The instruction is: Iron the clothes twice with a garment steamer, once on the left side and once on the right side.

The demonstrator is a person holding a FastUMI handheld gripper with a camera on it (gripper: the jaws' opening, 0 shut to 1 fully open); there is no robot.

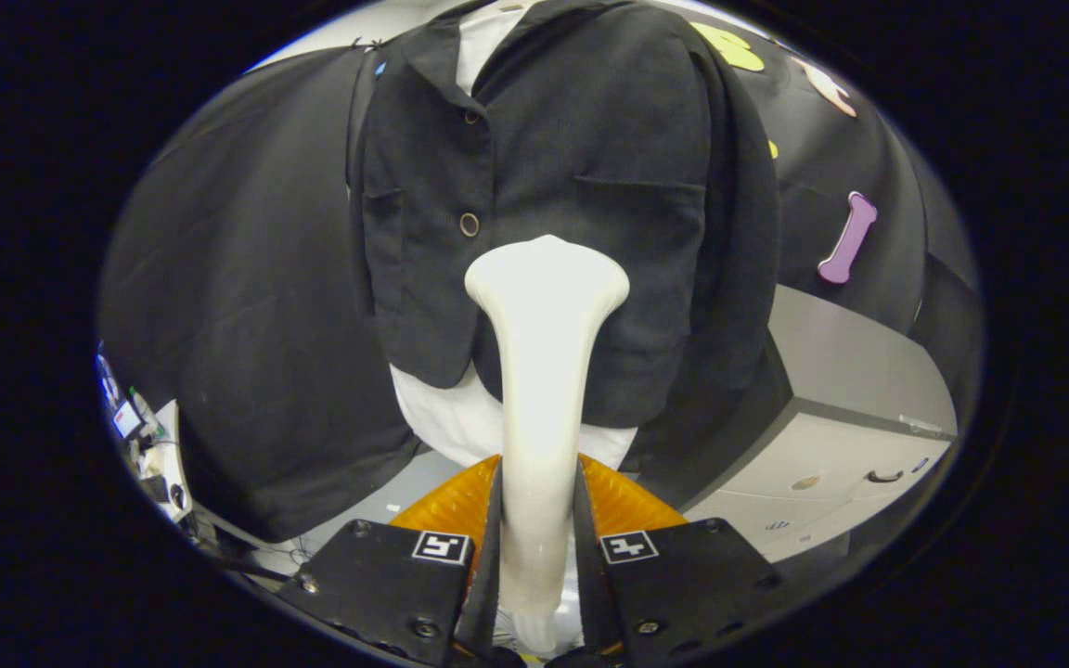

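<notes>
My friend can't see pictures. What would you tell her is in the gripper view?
The gripper is shut on the handle of a white garment steamer, whose wide head rests against the front of a dark jacket hanging over a white shirt. A grey cabinet stands beside the clothes.

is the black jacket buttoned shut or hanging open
Partly shut: the black jacket meets at two buttons and parts below over white cloth. The tongs are shut on the white steamer, held up to it.
</notes>
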